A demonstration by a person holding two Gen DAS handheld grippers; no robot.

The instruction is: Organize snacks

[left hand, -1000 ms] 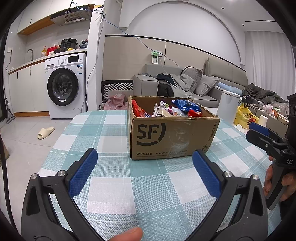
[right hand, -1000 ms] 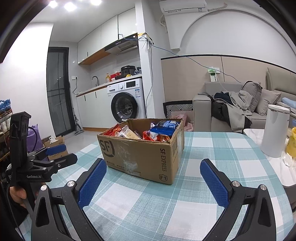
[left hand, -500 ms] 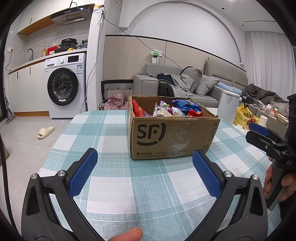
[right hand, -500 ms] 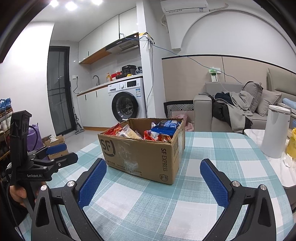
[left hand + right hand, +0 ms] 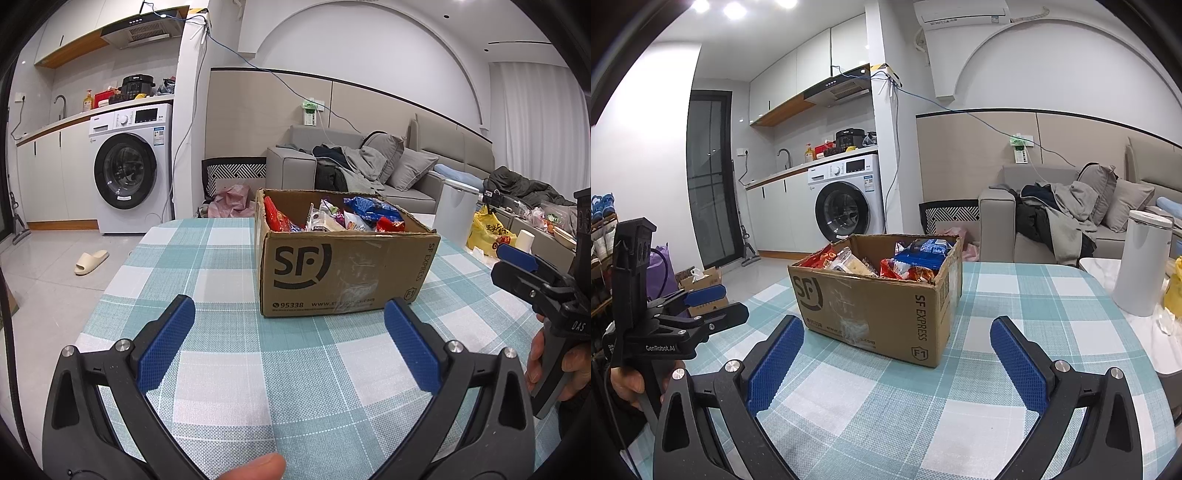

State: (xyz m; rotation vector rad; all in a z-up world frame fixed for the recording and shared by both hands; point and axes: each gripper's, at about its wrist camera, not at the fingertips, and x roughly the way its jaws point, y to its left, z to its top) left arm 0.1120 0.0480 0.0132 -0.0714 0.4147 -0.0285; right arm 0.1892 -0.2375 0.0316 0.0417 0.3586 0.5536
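A brown cardboard box [image 5: 343,273] [image 5: 871,306] marked SF stands on the checked table, full of snack packets [image 5: 332,218] [image 5: 886,258] in red, blue and white. My left gripper [image 5: 288,306] hovers open above the tablecloth, short of the box's front face, with nothing between its blue pads. My right gripper [image 5: 897,325] is open too, facing the box's front right corner, also empty. In the left wrist view the right gripper [image 5: 517,266] shows at the right edge with a hand on its handle. In the right wrist view the left gripper [image 5: 716,306] sits at the left.
The teal and white checked tablecloth [image 5: 229,369] covers the table. A white bin [image 5: 1141,266] stands at the table's right edge beside a yellow bag [image 5: 487,236]. Behind are a grey sofa [image 5: 369,166], a washing machine [image 5: 129,173] and a slipper [image 5: 90,257] on the floor.
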